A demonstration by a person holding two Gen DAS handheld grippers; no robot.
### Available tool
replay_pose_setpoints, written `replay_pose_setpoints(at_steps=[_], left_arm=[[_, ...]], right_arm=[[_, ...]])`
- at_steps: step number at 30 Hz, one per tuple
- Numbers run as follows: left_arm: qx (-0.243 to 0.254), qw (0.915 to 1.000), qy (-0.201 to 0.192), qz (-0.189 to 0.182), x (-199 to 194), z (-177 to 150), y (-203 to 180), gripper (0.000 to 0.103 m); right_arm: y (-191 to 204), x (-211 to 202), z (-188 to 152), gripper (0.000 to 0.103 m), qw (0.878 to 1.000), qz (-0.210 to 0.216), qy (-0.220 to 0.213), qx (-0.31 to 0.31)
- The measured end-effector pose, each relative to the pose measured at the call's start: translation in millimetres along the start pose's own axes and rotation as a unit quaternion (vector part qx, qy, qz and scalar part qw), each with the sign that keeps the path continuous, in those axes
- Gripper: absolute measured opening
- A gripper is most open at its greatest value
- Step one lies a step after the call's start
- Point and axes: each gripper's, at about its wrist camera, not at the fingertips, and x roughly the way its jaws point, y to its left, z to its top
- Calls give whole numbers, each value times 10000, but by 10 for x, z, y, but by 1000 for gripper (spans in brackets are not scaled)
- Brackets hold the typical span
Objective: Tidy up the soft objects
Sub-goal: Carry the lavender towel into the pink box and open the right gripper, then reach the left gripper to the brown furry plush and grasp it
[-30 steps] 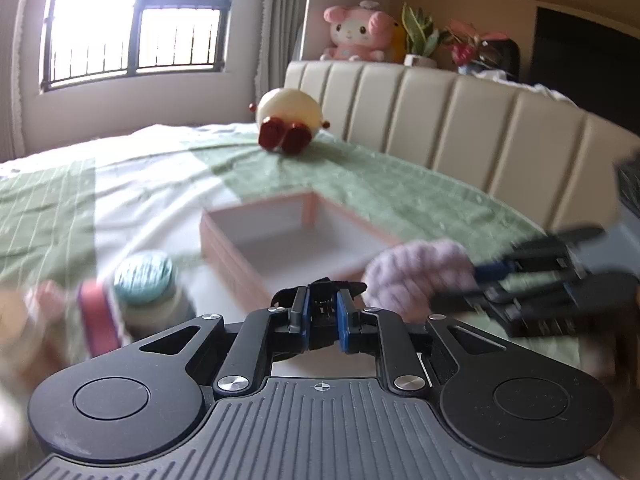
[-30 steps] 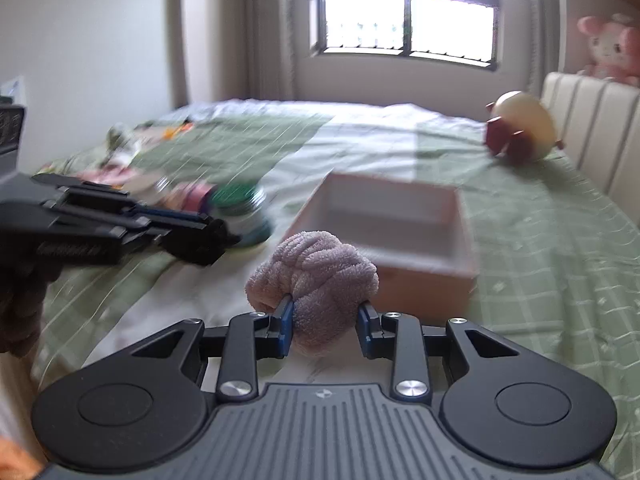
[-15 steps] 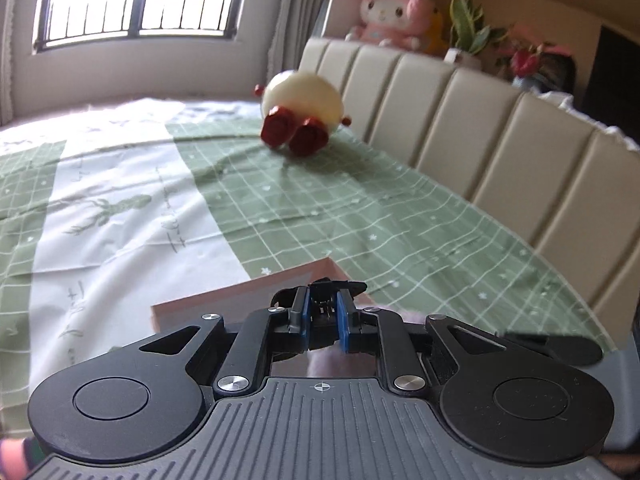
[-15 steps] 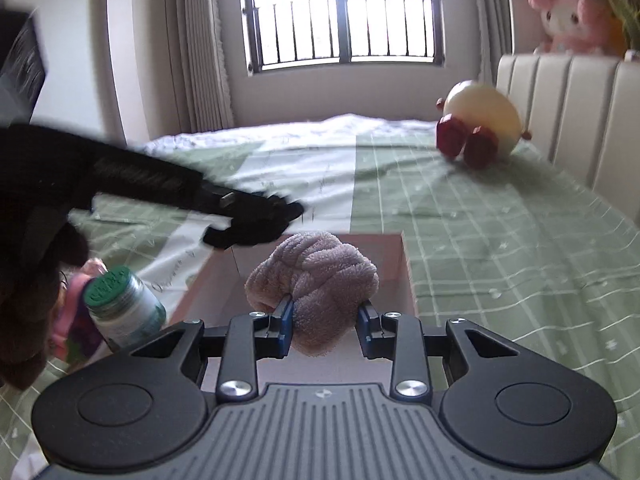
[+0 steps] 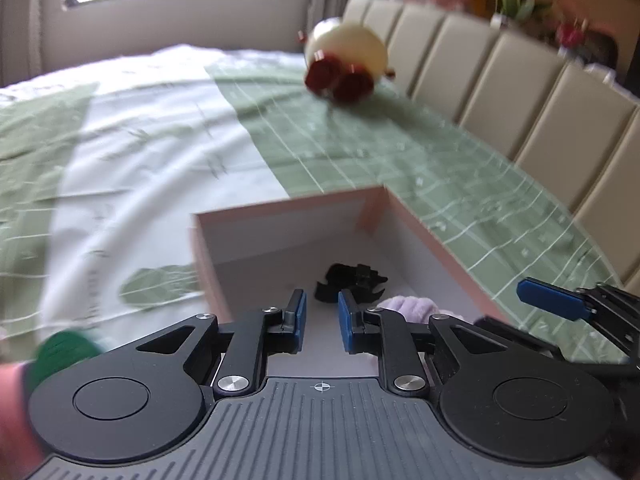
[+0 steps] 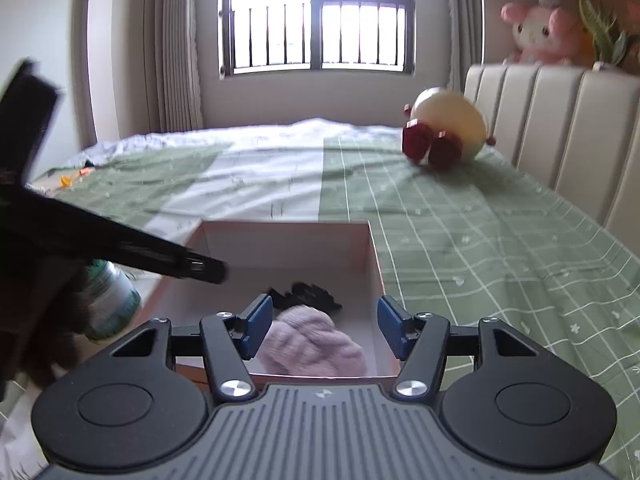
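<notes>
Lying inside the pink box [image 6: 372, 256], the lilac knitted plush [image 6: 312, 346] sits against the box's near wall, just in front of a small black object [image 6: 306, 296] on the box floor. The right gripper [image 6: 325, 330] hangs over that near wall with its blue-padded fingers [image 6: 256, 330] well apart; its jaws have just been opening, and the plush now lies below and between them with neither pad pressing on it. The left gripper [image 5: 322, 326] points into the box from the box's left side, its fingers [image 5: 299, 322] a narrow gap apart, having just widened slightly, with nothing between them. The box rests on the green-and-white bedspread [image 6: 460, 232]. A green-capped jar [image 6: 112, 300] stands just beside the box's left wall. A cream and red plush [image 6: 444, 130] lies near the bed's headboard [image 6: 560, 128].
</notes>
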Motion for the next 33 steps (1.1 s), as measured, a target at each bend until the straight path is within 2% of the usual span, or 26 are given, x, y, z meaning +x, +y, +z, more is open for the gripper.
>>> replay_pose_setpoints(at_steps=[4,8,9,12,14,17,20,22,25,28,30,33], left_arm=[[-49,9991,-417,23,-680,-233,104,19],[-104,9975,-675,162,-1245,-625,302,19],[-104,9969,-730,276,-1343,-720,369,20],[-57,9908,-991,921,-1681,-1015,629,20],[-369,9850,-1148,1238,-1930,-1169,918,19],[-1029,9692,-1390,1753,-2366,-1391,1443,19],[-1706,9428,-1574,2392,-2765,-1604,1967,19],[-2073,9298,-1617,2575,-2931,-1754,2227,19],[-2453,9237,-1516,2523,-3028,-1975,2489,19],[-2739,9197,-1476,2394,-3032,-2125,2590,19],[-2761,9237,-1484,2204,-3029,-2215,2611,19],[-2707,9350,-1363,1841,-2911,-2213,2578,19]], right_arm=[[275,-288,-122,65,9991,-39,-432,1],[699,-449,-291,67,9975,591,-208,-319],[813,-479,-332,67,9961,775,-105,-403],[1135,-551,-425,67,9909,1143,54,-714],[1305,-587,-459,67,9877,1274,91,-900],[1518,-628,-497,67,9846,1347,111,-1112],[1667,-627,-524,67,9823,1431,188,-1191],[1749,-600,-548,67,9807,1500,286,-1220],[1861,-562,-588,67,9781,1534,409,-1342],[1950,-547,-631,67,9763,1577,527,-1382],[2008,-530,-654,67,9745,1637,605,-1408],[2151,-522,-681,67,9687,1800,663,-1577]])
